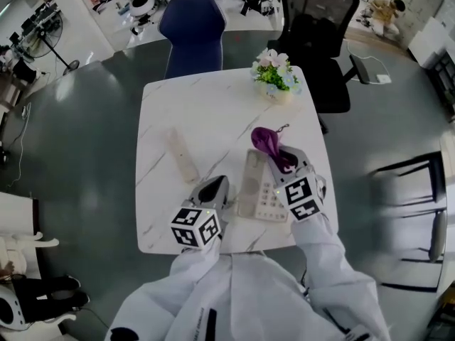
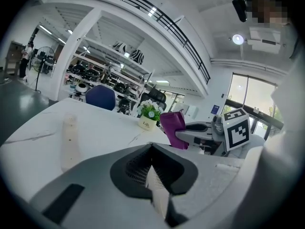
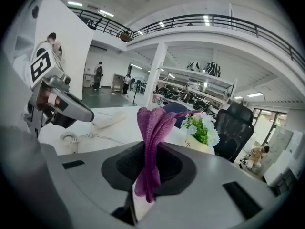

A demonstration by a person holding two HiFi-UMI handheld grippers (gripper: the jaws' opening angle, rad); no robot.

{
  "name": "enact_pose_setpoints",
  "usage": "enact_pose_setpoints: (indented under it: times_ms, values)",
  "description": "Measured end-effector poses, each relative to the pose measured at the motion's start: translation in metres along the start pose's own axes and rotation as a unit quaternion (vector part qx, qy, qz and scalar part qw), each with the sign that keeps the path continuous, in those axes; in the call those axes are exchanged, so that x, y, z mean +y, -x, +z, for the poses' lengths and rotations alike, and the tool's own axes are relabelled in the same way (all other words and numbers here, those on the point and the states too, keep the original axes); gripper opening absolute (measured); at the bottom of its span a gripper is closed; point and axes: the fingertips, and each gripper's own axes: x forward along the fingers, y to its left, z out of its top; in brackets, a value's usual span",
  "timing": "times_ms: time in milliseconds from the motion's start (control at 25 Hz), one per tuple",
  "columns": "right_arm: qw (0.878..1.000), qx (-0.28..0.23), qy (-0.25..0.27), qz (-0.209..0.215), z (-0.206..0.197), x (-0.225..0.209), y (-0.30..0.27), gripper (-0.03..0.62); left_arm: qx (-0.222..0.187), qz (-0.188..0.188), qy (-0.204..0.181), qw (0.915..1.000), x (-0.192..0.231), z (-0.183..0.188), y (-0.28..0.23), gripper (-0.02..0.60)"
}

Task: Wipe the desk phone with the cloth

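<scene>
The cream desk phone [image 1: 256,190] lies near the front edge of the white marble table [image 1: 163,119]. Its handset [image 1: 181,155] lies off the cradle to the left, also visible in the left gripper view [image 2: 69,142]. My right gripper [image 1: 286,160] hangs over the phone's right side, shut on a purple cloth [image 1: 270,143] that sticks up between its jaws [image 3: 152,137]. My left gripper [image 1: 217,186] rests just left of the phone, shut with nothing between its jaws [image 2: 153,175]. The coiled cord [image 3: 76,137] shows in the right gripper view.
A small pot of flowers [image 1: 276,77] stands at the table's far right corner. A blue chair [image 1: 193,27] and a black office chair [image 1: 320,41] stand behind the table. The table's front edge is close under both grippers.
</scene>
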Motion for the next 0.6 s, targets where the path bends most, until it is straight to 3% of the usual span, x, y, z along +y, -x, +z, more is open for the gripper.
enact_pose_setpoints:
  times_ms: [600]
  values:
    - [0.995,0.076,0.005,0.066,-0.038,0.039,-0.034,0.043,0.016,-0.004,0.005,0.9999,0.007,-0.006,-0.006,-0.002]
